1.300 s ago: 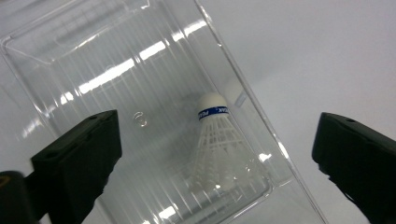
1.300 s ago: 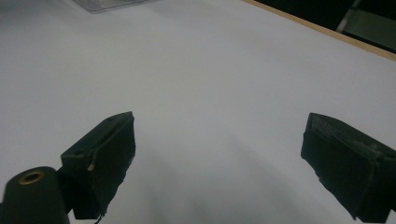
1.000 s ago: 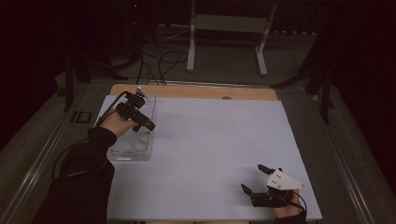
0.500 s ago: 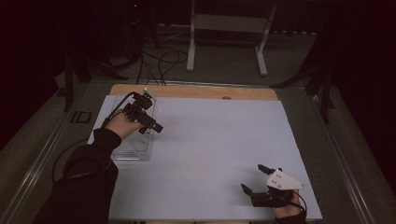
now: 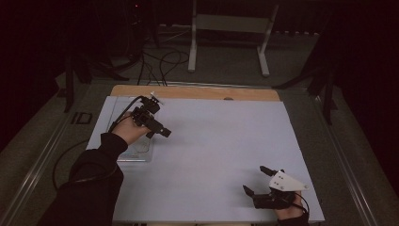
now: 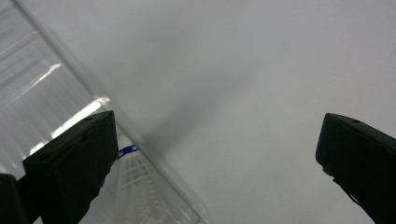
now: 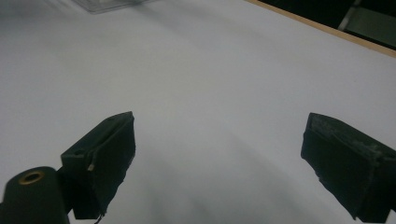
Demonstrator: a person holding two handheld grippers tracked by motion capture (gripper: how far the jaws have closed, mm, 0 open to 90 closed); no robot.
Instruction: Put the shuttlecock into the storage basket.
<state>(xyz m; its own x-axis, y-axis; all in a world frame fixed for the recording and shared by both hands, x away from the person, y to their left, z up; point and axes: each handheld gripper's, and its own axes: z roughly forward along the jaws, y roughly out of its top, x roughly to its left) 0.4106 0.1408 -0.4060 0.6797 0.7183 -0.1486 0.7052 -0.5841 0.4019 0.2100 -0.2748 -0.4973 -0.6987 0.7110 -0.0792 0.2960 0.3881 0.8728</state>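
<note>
Clear plastic box lies behind the left jaw only.

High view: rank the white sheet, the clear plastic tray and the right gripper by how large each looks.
1. White sheet, by far the largest.
2. Clear plastic tray, partly hidden by the left hand.
3. Right gripper, looks smaller than the tray, though it sits nearer the camera.

Grippers: two are counted, the left gripper raised at the table's left, the right gripper low at the near right edge.
Jaws: two black ones are seen per gripper, set wide apart.
Clear plastic boxes: one clear box is counted, under the left hand.
White table sheets: one white sheet is seen.
Grey three-cornered plates: one grey plate is counted.
</note>
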